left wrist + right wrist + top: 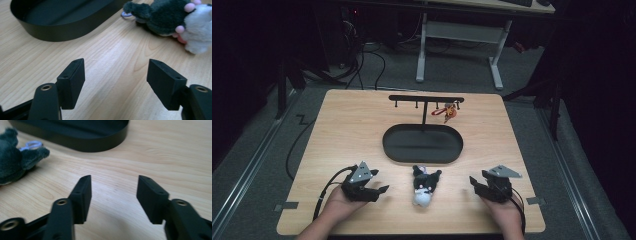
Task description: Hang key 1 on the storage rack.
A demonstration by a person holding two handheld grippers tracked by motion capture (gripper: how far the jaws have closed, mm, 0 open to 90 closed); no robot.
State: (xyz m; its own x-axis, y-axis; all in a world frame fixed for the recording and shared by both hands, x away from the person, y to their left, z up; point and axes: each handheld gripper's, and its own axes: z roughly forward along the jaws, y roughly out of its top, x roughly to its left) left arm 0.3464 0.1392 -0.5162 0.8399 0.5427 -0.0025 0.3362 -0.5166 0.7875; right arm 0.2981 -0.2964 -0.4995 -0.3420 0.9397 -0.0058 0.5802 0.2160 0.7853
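A small plush toy [424, 186], dark body with a white head and pink bits, lies on the wooden table between my two grippers. A silver ring [31, 144] sits at its dark end. My left gripper [379, 182] rests low on the table to its left, jaws open and empty, pointing toward the toy [172, 20]. My right gripper [475, 184] sits to its right, also open with bare wood between its jaws, and the toy [12, 165] shows at the left edge of the right gripper view. Neither gripper touches it.
A black oval tray [422, 143] lies just beyond the toy, its wall [62, 32] close ahead of both grippers. From it rises a black T-shaped rack [426, 98] with hooks, and an orange charm [450, 112] hangs at the rack's right end. A desk frame [457, 35] stands behind the table.
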